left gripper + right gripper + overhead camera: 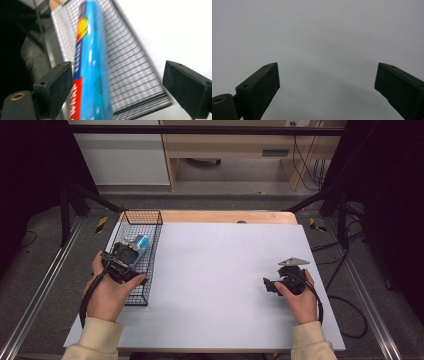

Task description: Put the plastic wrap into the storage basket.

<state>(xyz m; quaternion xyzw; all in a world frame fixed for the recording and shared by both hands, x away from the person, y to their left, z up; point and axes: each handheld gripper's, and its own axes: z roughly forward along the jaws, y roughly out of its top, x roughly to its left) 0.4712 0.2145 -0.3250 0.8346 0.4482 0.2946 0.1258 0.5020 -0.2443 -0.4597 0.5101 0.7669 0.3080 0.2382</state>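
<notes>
at the table's left edge, inside the wire basket (150, 227), lies the blue box of cling wrap (139, 243), so the placing looks done; what seems left is drawing the left gripper (121, 258) clear. its jaws stand spread, the box between them beside one pad, not pinched. the box (91, 62) is long and slim, blue with a red end and white lettering. the right gripper (272, 285) rests near the right edge, jaws spread over bare white tabletop (220, 270).
</notes>
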